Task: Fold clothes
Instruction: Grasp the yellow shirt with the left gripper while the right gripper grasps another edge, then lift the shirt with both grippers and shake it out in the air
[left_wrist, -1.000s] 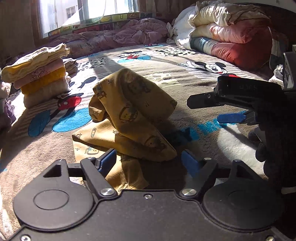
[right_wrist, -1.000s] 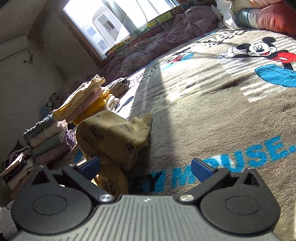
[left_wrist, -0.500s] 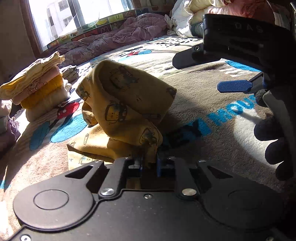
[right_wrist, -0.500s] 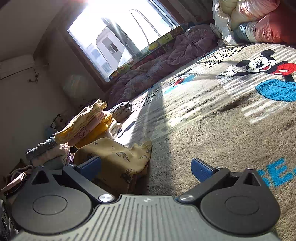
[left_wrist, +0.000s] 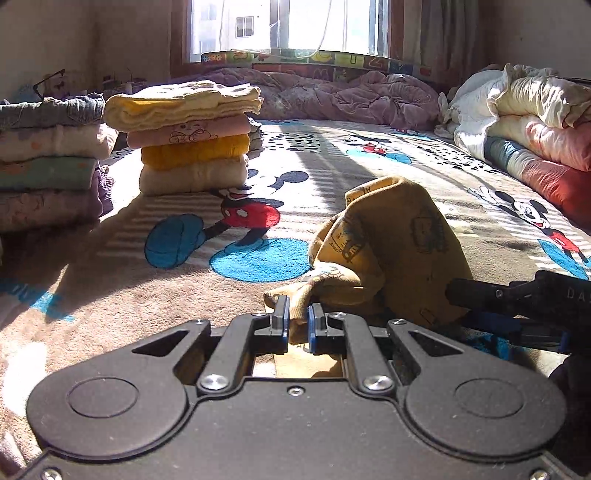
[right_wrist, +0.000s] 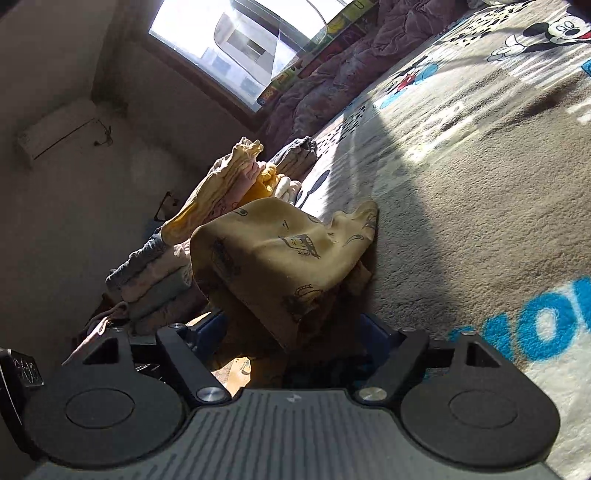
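in the left wrist view, a bunched edge of the yellow garment (left_wrist: 391, 251) is pinched between the closed jaws of the left gripper (left_wrist: 297, 325), low over the blanket (left_wrist: 122, 295); the hold is taken at a corner or hem, probably so that the cloth can be drawn out flat. the rest of the garment is heaped in a crumpled mound just beyond and to the right of the jaws, resting on the blanket. the right gripper (left_wrist: 517, 314) is seen at the right edge, close against the mound. a stack of folded clothes (left_wrist: 192, 147) stands far left, with a second stack (left_wrist: 48, 162) beside it, well apart from the mound, so open blanket is left to the near left for spreading. bedding (left_wrist: 535, 122) is piled at the far right. in the right wrist view, the right gripper (right_wrist: 291, 332) is held with its jaws wide apart on either side of a hanging fold of the yellow garment (right_wrist: 280, 251), nothing gripped; it seems placed to take a second edge. the folded stacks (right_wrist: 229, 184) lie behind the garment, and broad bare blanket (right_wrist: 480, 184) lies to the right.
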